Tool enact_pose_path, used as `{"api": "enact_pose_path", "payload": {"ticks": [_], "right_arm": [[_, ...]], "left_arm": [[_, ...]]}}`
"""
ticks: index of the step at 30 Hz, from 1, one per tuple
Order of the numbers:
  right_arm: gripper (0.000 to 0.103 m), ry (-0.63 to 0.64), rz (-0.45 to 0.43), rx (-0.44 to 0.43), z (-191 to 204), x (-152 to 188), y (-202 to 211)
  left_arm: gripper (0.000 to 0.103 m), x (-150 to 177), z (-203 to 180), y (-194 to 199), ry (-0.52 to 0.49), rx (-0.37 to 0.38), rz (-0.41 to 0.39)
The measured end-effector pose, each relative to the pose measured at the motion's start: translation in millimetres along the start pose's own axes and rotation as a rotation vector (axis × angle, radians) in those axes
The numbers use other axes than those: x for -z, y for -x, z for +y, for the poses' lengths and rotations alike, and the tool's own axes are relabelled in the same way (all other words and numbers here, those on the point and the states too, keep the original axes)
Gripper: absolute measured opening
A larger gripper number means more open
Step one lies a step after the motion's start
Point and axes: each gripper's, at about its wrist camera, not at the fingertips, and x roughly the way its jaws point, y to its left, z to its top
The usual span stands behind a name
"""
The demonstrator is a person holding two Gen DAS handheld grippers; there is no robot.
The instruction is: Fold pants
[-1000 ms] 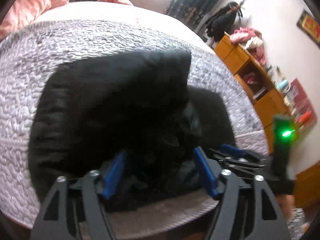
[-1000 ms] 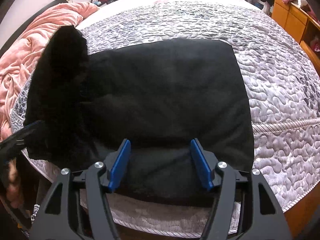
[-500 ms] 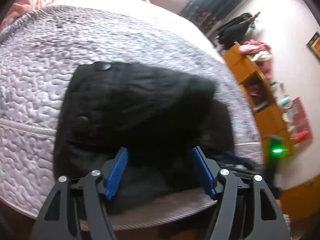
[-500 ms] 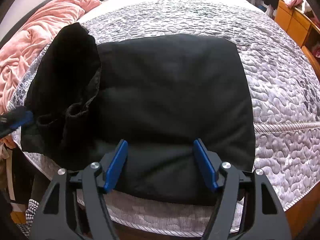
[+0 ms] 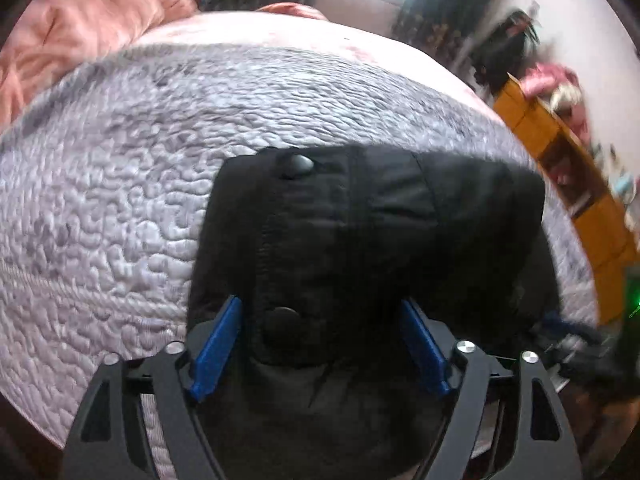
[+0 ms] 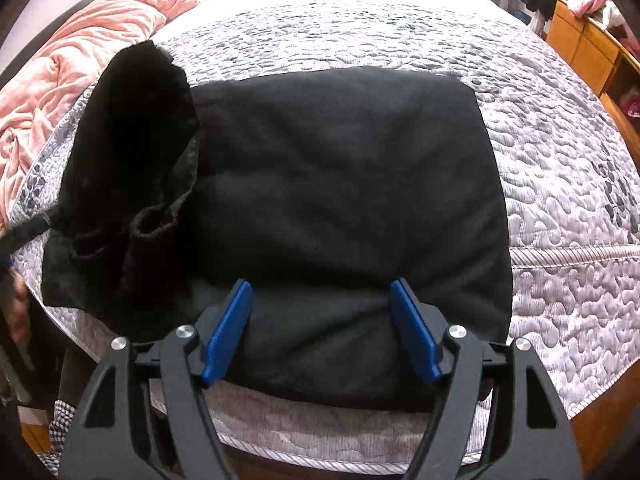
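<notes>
Currently: black pants (image 6: 340, 184) folded into a thick rectangular bundle, lying flat on the near part of the bed (image 6: 560, 168), front edge close to the mattress rim. At the bundle's left side in the right wrist view, a loose section of the same cloth (image 6: 124, 168) standing up in a crumpled fold, hem opening facing the camera. In the left wrist view, pants (image 5: 360, 264) seen from that end: waistband area with two dark round buttons (image 5: 296, 166), stitched seam running between them.

Left tongs (image 5: 320, 344): jaws spread wide, just been opening further; blue pads either side of the waistband cloth, not visibly pressing on it. Picture blurred.

Right tongs (image 6: 320, 332): jaws set wide apart, just been opening slightly; pants' front edge between the blue pads, a slight crease in the cloth there; pads at the cloth but no clear pinch seen.

Beyond the pants: grey-white quilted bedspread (image 5: 120, 208) covering the bed. Pink blanket (image 6: 72, 64) bunched at the far left. Orange-brown wooden cabinet (image 5: 568, 168) to the right of the bed, pink clothes piled on top. Dark curtains (image 5: 432, 12) beside a bright window at the back.
</notes>
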Motion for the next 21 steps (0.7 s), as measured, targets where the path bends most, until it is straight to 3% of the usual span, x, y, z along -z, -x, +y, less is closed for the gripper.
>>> {"api": "enact_pose_path", "payload": {"ticks": [3, 7, 13, 16, 21], "right_arm": [[0.073, -0.044, -0.009, -0.053, -1, -3, 10], [0.084, -0.051, -0.041, -0.156, 11, -14, 29], [0.090, 0.045, -0.029, -0.172, 53, -29, 28], [0.090, 0.054, -0.002, -0.145, 65, -35, 15], [0.090, 0.022, 0.001, -0.173, 65, -38, 13]], "left_arm": [[0.083, 3, -8, 9, -0.037, 0.009, -0.017], [0.085, -2, 6, 34, 0.054, 0.049, -0.061], [0.087, -7, 33, 33, 0.073, -0.084, -0.061], [0.087, -3, 47, 25, 0.111, -0.073, -0.017], [0.090, 4, 58, 15, 0.152, -0.031, 0.016]]}}
